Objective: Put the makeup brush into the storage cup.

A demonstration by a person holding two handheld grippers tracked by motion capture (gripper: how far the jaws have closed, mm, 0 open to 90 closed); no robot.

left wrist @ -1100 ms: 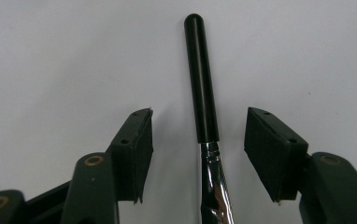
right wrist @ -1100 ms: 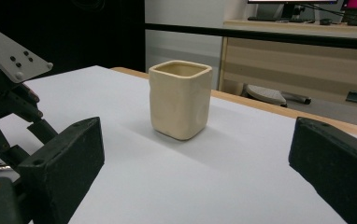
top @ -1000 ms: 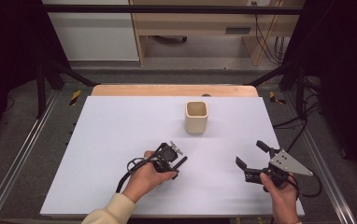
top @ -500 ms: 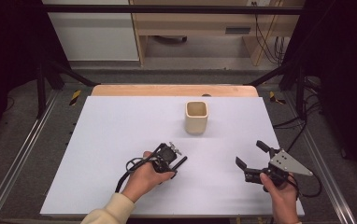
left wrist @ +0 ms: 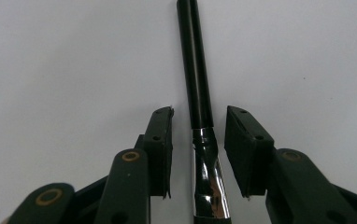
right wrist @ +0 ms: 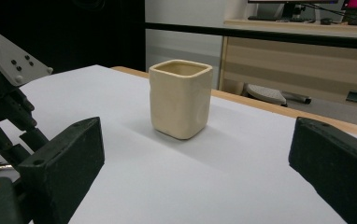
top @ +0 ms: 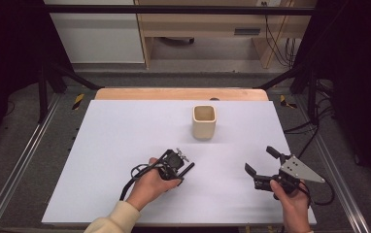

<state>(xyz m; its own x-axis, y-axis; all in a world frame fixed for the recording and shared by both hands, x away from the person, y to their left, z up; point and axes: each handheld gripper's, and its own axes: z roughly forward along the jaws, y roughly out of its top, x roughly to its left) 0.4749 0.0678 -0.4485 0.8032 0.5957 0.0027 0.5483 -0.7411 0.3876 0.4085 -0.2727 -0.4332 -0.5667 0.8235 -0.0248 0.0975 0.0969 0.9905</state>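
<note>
The left gripper (left wrist: 198,154), jaws just closing, straddles a black brush (left wrist: 196,79) lying flat on the table (top: 125,131); narrow gaps remain. Its handle points straight ahead. The right gripper (top: 261,161) stands wide open, empty.

A lab: a white table (top: 125,145) framed by metal rails (top: 18,165), with cables (top: 276,43) and a wooden desk (top: 198,24) behind it.

Cup (top: 204,122) on table (top: 115,141), behind brush (left wrist: 196,84); brush lying flat on table, left of centre
</note>
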